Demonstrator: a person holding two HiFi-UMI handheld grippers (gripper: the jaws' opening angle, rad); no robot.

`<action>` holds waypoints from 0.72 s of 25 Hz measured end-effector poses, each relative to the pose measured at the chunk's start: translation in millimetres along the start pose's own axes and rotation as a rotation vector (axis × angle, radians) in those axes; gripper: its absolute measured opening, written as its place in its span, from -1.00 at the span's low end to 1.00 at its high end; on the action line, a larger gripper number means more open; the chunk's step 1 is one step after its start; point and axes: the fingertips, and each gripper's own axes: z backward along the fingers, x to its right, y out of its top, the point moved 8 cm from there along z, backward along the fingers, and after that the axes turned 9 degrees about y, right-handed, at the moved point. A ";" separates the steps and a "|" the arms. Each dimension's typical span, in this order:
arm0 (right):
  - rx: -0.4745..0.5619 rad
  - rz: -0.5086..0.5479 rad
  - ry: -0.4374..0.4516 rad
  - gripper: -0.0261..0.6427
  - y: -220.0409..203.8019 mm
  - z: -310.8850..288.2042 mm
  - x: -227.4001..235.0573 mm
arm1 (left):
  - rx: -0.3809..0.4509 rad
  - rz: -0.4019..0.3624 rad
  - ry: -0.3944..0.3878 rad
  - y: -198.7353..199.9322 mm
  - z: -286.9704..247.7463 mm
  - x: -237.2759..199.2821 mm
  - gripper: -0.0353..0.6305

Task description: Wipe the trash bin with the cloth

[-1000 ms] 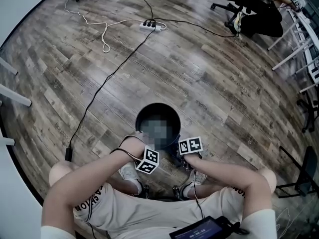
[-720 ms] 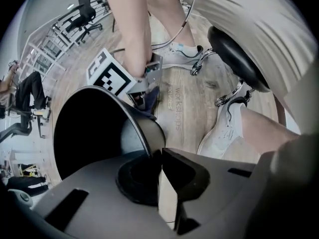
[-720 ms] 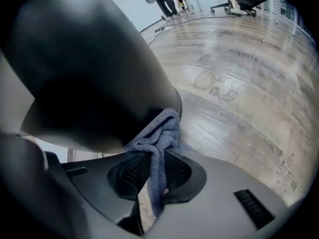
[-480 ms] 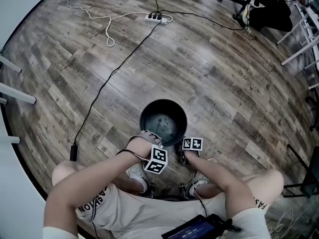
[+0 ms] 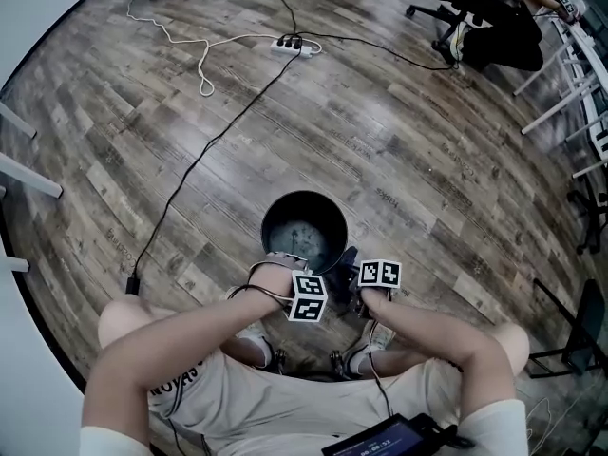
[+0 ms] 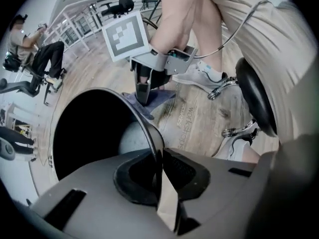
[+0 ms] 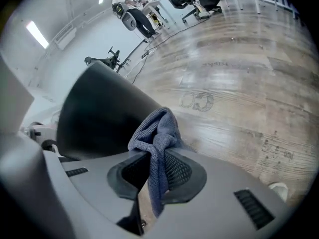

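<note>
A black round trash bin (image 5: 269, 218) stands on the wood floor in front of the person's knees. My left gripper (image 5: 288, 262) holds its near rim; in the left gripper view the thin rim (image 6: 147, 128) runs between the pads, and the jaws (image 6: 158, 168) are opening slightly. My right gripper (image 5: 350, 266) is at the bin's near right side, shut on a grey-blue cloth (image 7: 157, 128) that bunches out past the jaws against the bin's outer wall (image 7: 99, 113). The left gripper view shows the right gripper (image 6: 144, 91) and the cloth (image 6: 152, 101) beyond the rim.
A black cable (image 5: 209, 150) runs from a white power strip (image 5: 290, 46) across the floor left of the bin. A seated person on an office chair (image 5: 484, 17) and white desk legs (image 5: 570, 74) are far right. The person's shoes (image 5: 252, 335) flank a stool base.
Both grippers stay at the bin's near side; the marker cubes have shifted a little to the right. The bin stands where it was.
</note>
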 end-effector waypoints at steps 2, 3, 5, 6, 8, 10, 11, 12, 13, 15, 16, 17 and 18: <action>0.003 0.007 0.034 -0.74 -0.3 19.3 -21.8 | 0.083 -0.017 0.007 -1.4 6.8 0.7 -0.77; 0.003 0.011 0.053 -0.74 -1.7 28.1 -33.2 | 0.116 -0.033 0.011 -3.5 10.3 1.7 -0.77; 0.002 0.018 0.086 -0.74 -5.8 44.0 -54.9 | 0.135 -0.077 0.016 -9.7 14.1 4.6 -0.68; -0.001 0.021 0.101 -0.74 -8.2 50.2 -64.9 | 0.125 -0.103 0.018 -13.3 13.8 6.4 -0.60; -0.004 0.037 0.130 -0.74 -11.7 55.8 -82.3 | 0.098 -0.157 0.029 -20.3 10.1 10.4 -0.54; 0.004 0.060 0.155 -0.74 -11.6 50.7 -93.5 | 0.077 -0.208 0.056 -24.2 5.7 13.9 -0.54; 0.007 0.067 0.158 -0.74 -10.5 45.8 -95.5 | 0.071 -0.219 0.070 -24.2 4.3 14.2 -0.56; 0.008 0.072 0.153 -0.74 -9.0 40.8 -94.9 | 0.070 -0.216 0.078 -23.2 3.6 13.1 -0.62; 0.006 0.076 0.142 -0.74 -7.8 35.8 -91.9 | 0.073 -0.207 0.079 -22.0 3.4 11.0 -0.75; -0.002 0.092 0.116 -0.74 -7.1 24.7 -81.3 | 0.084 -0.192 0.064 -21.3 3.6 7.7 -0.76; -0.009 0.100 0.103 -0.74 -7.7 18.4 -74.3 | 0.087 -0.190 0.054 -21.5 3.7 7.0 -0.77; -0.016 0.106 0.091 -0.74 -8.3 12.1 -66.7 | 0.090 -0.189 0.044 -21.3 3.7 6.5 -0.77; -0.023 0.112 0.080 -0.74 -8.8 5.8 -58.8 | 0.093 -0.188 0.035 -20.7 3.7 5.9 -0.77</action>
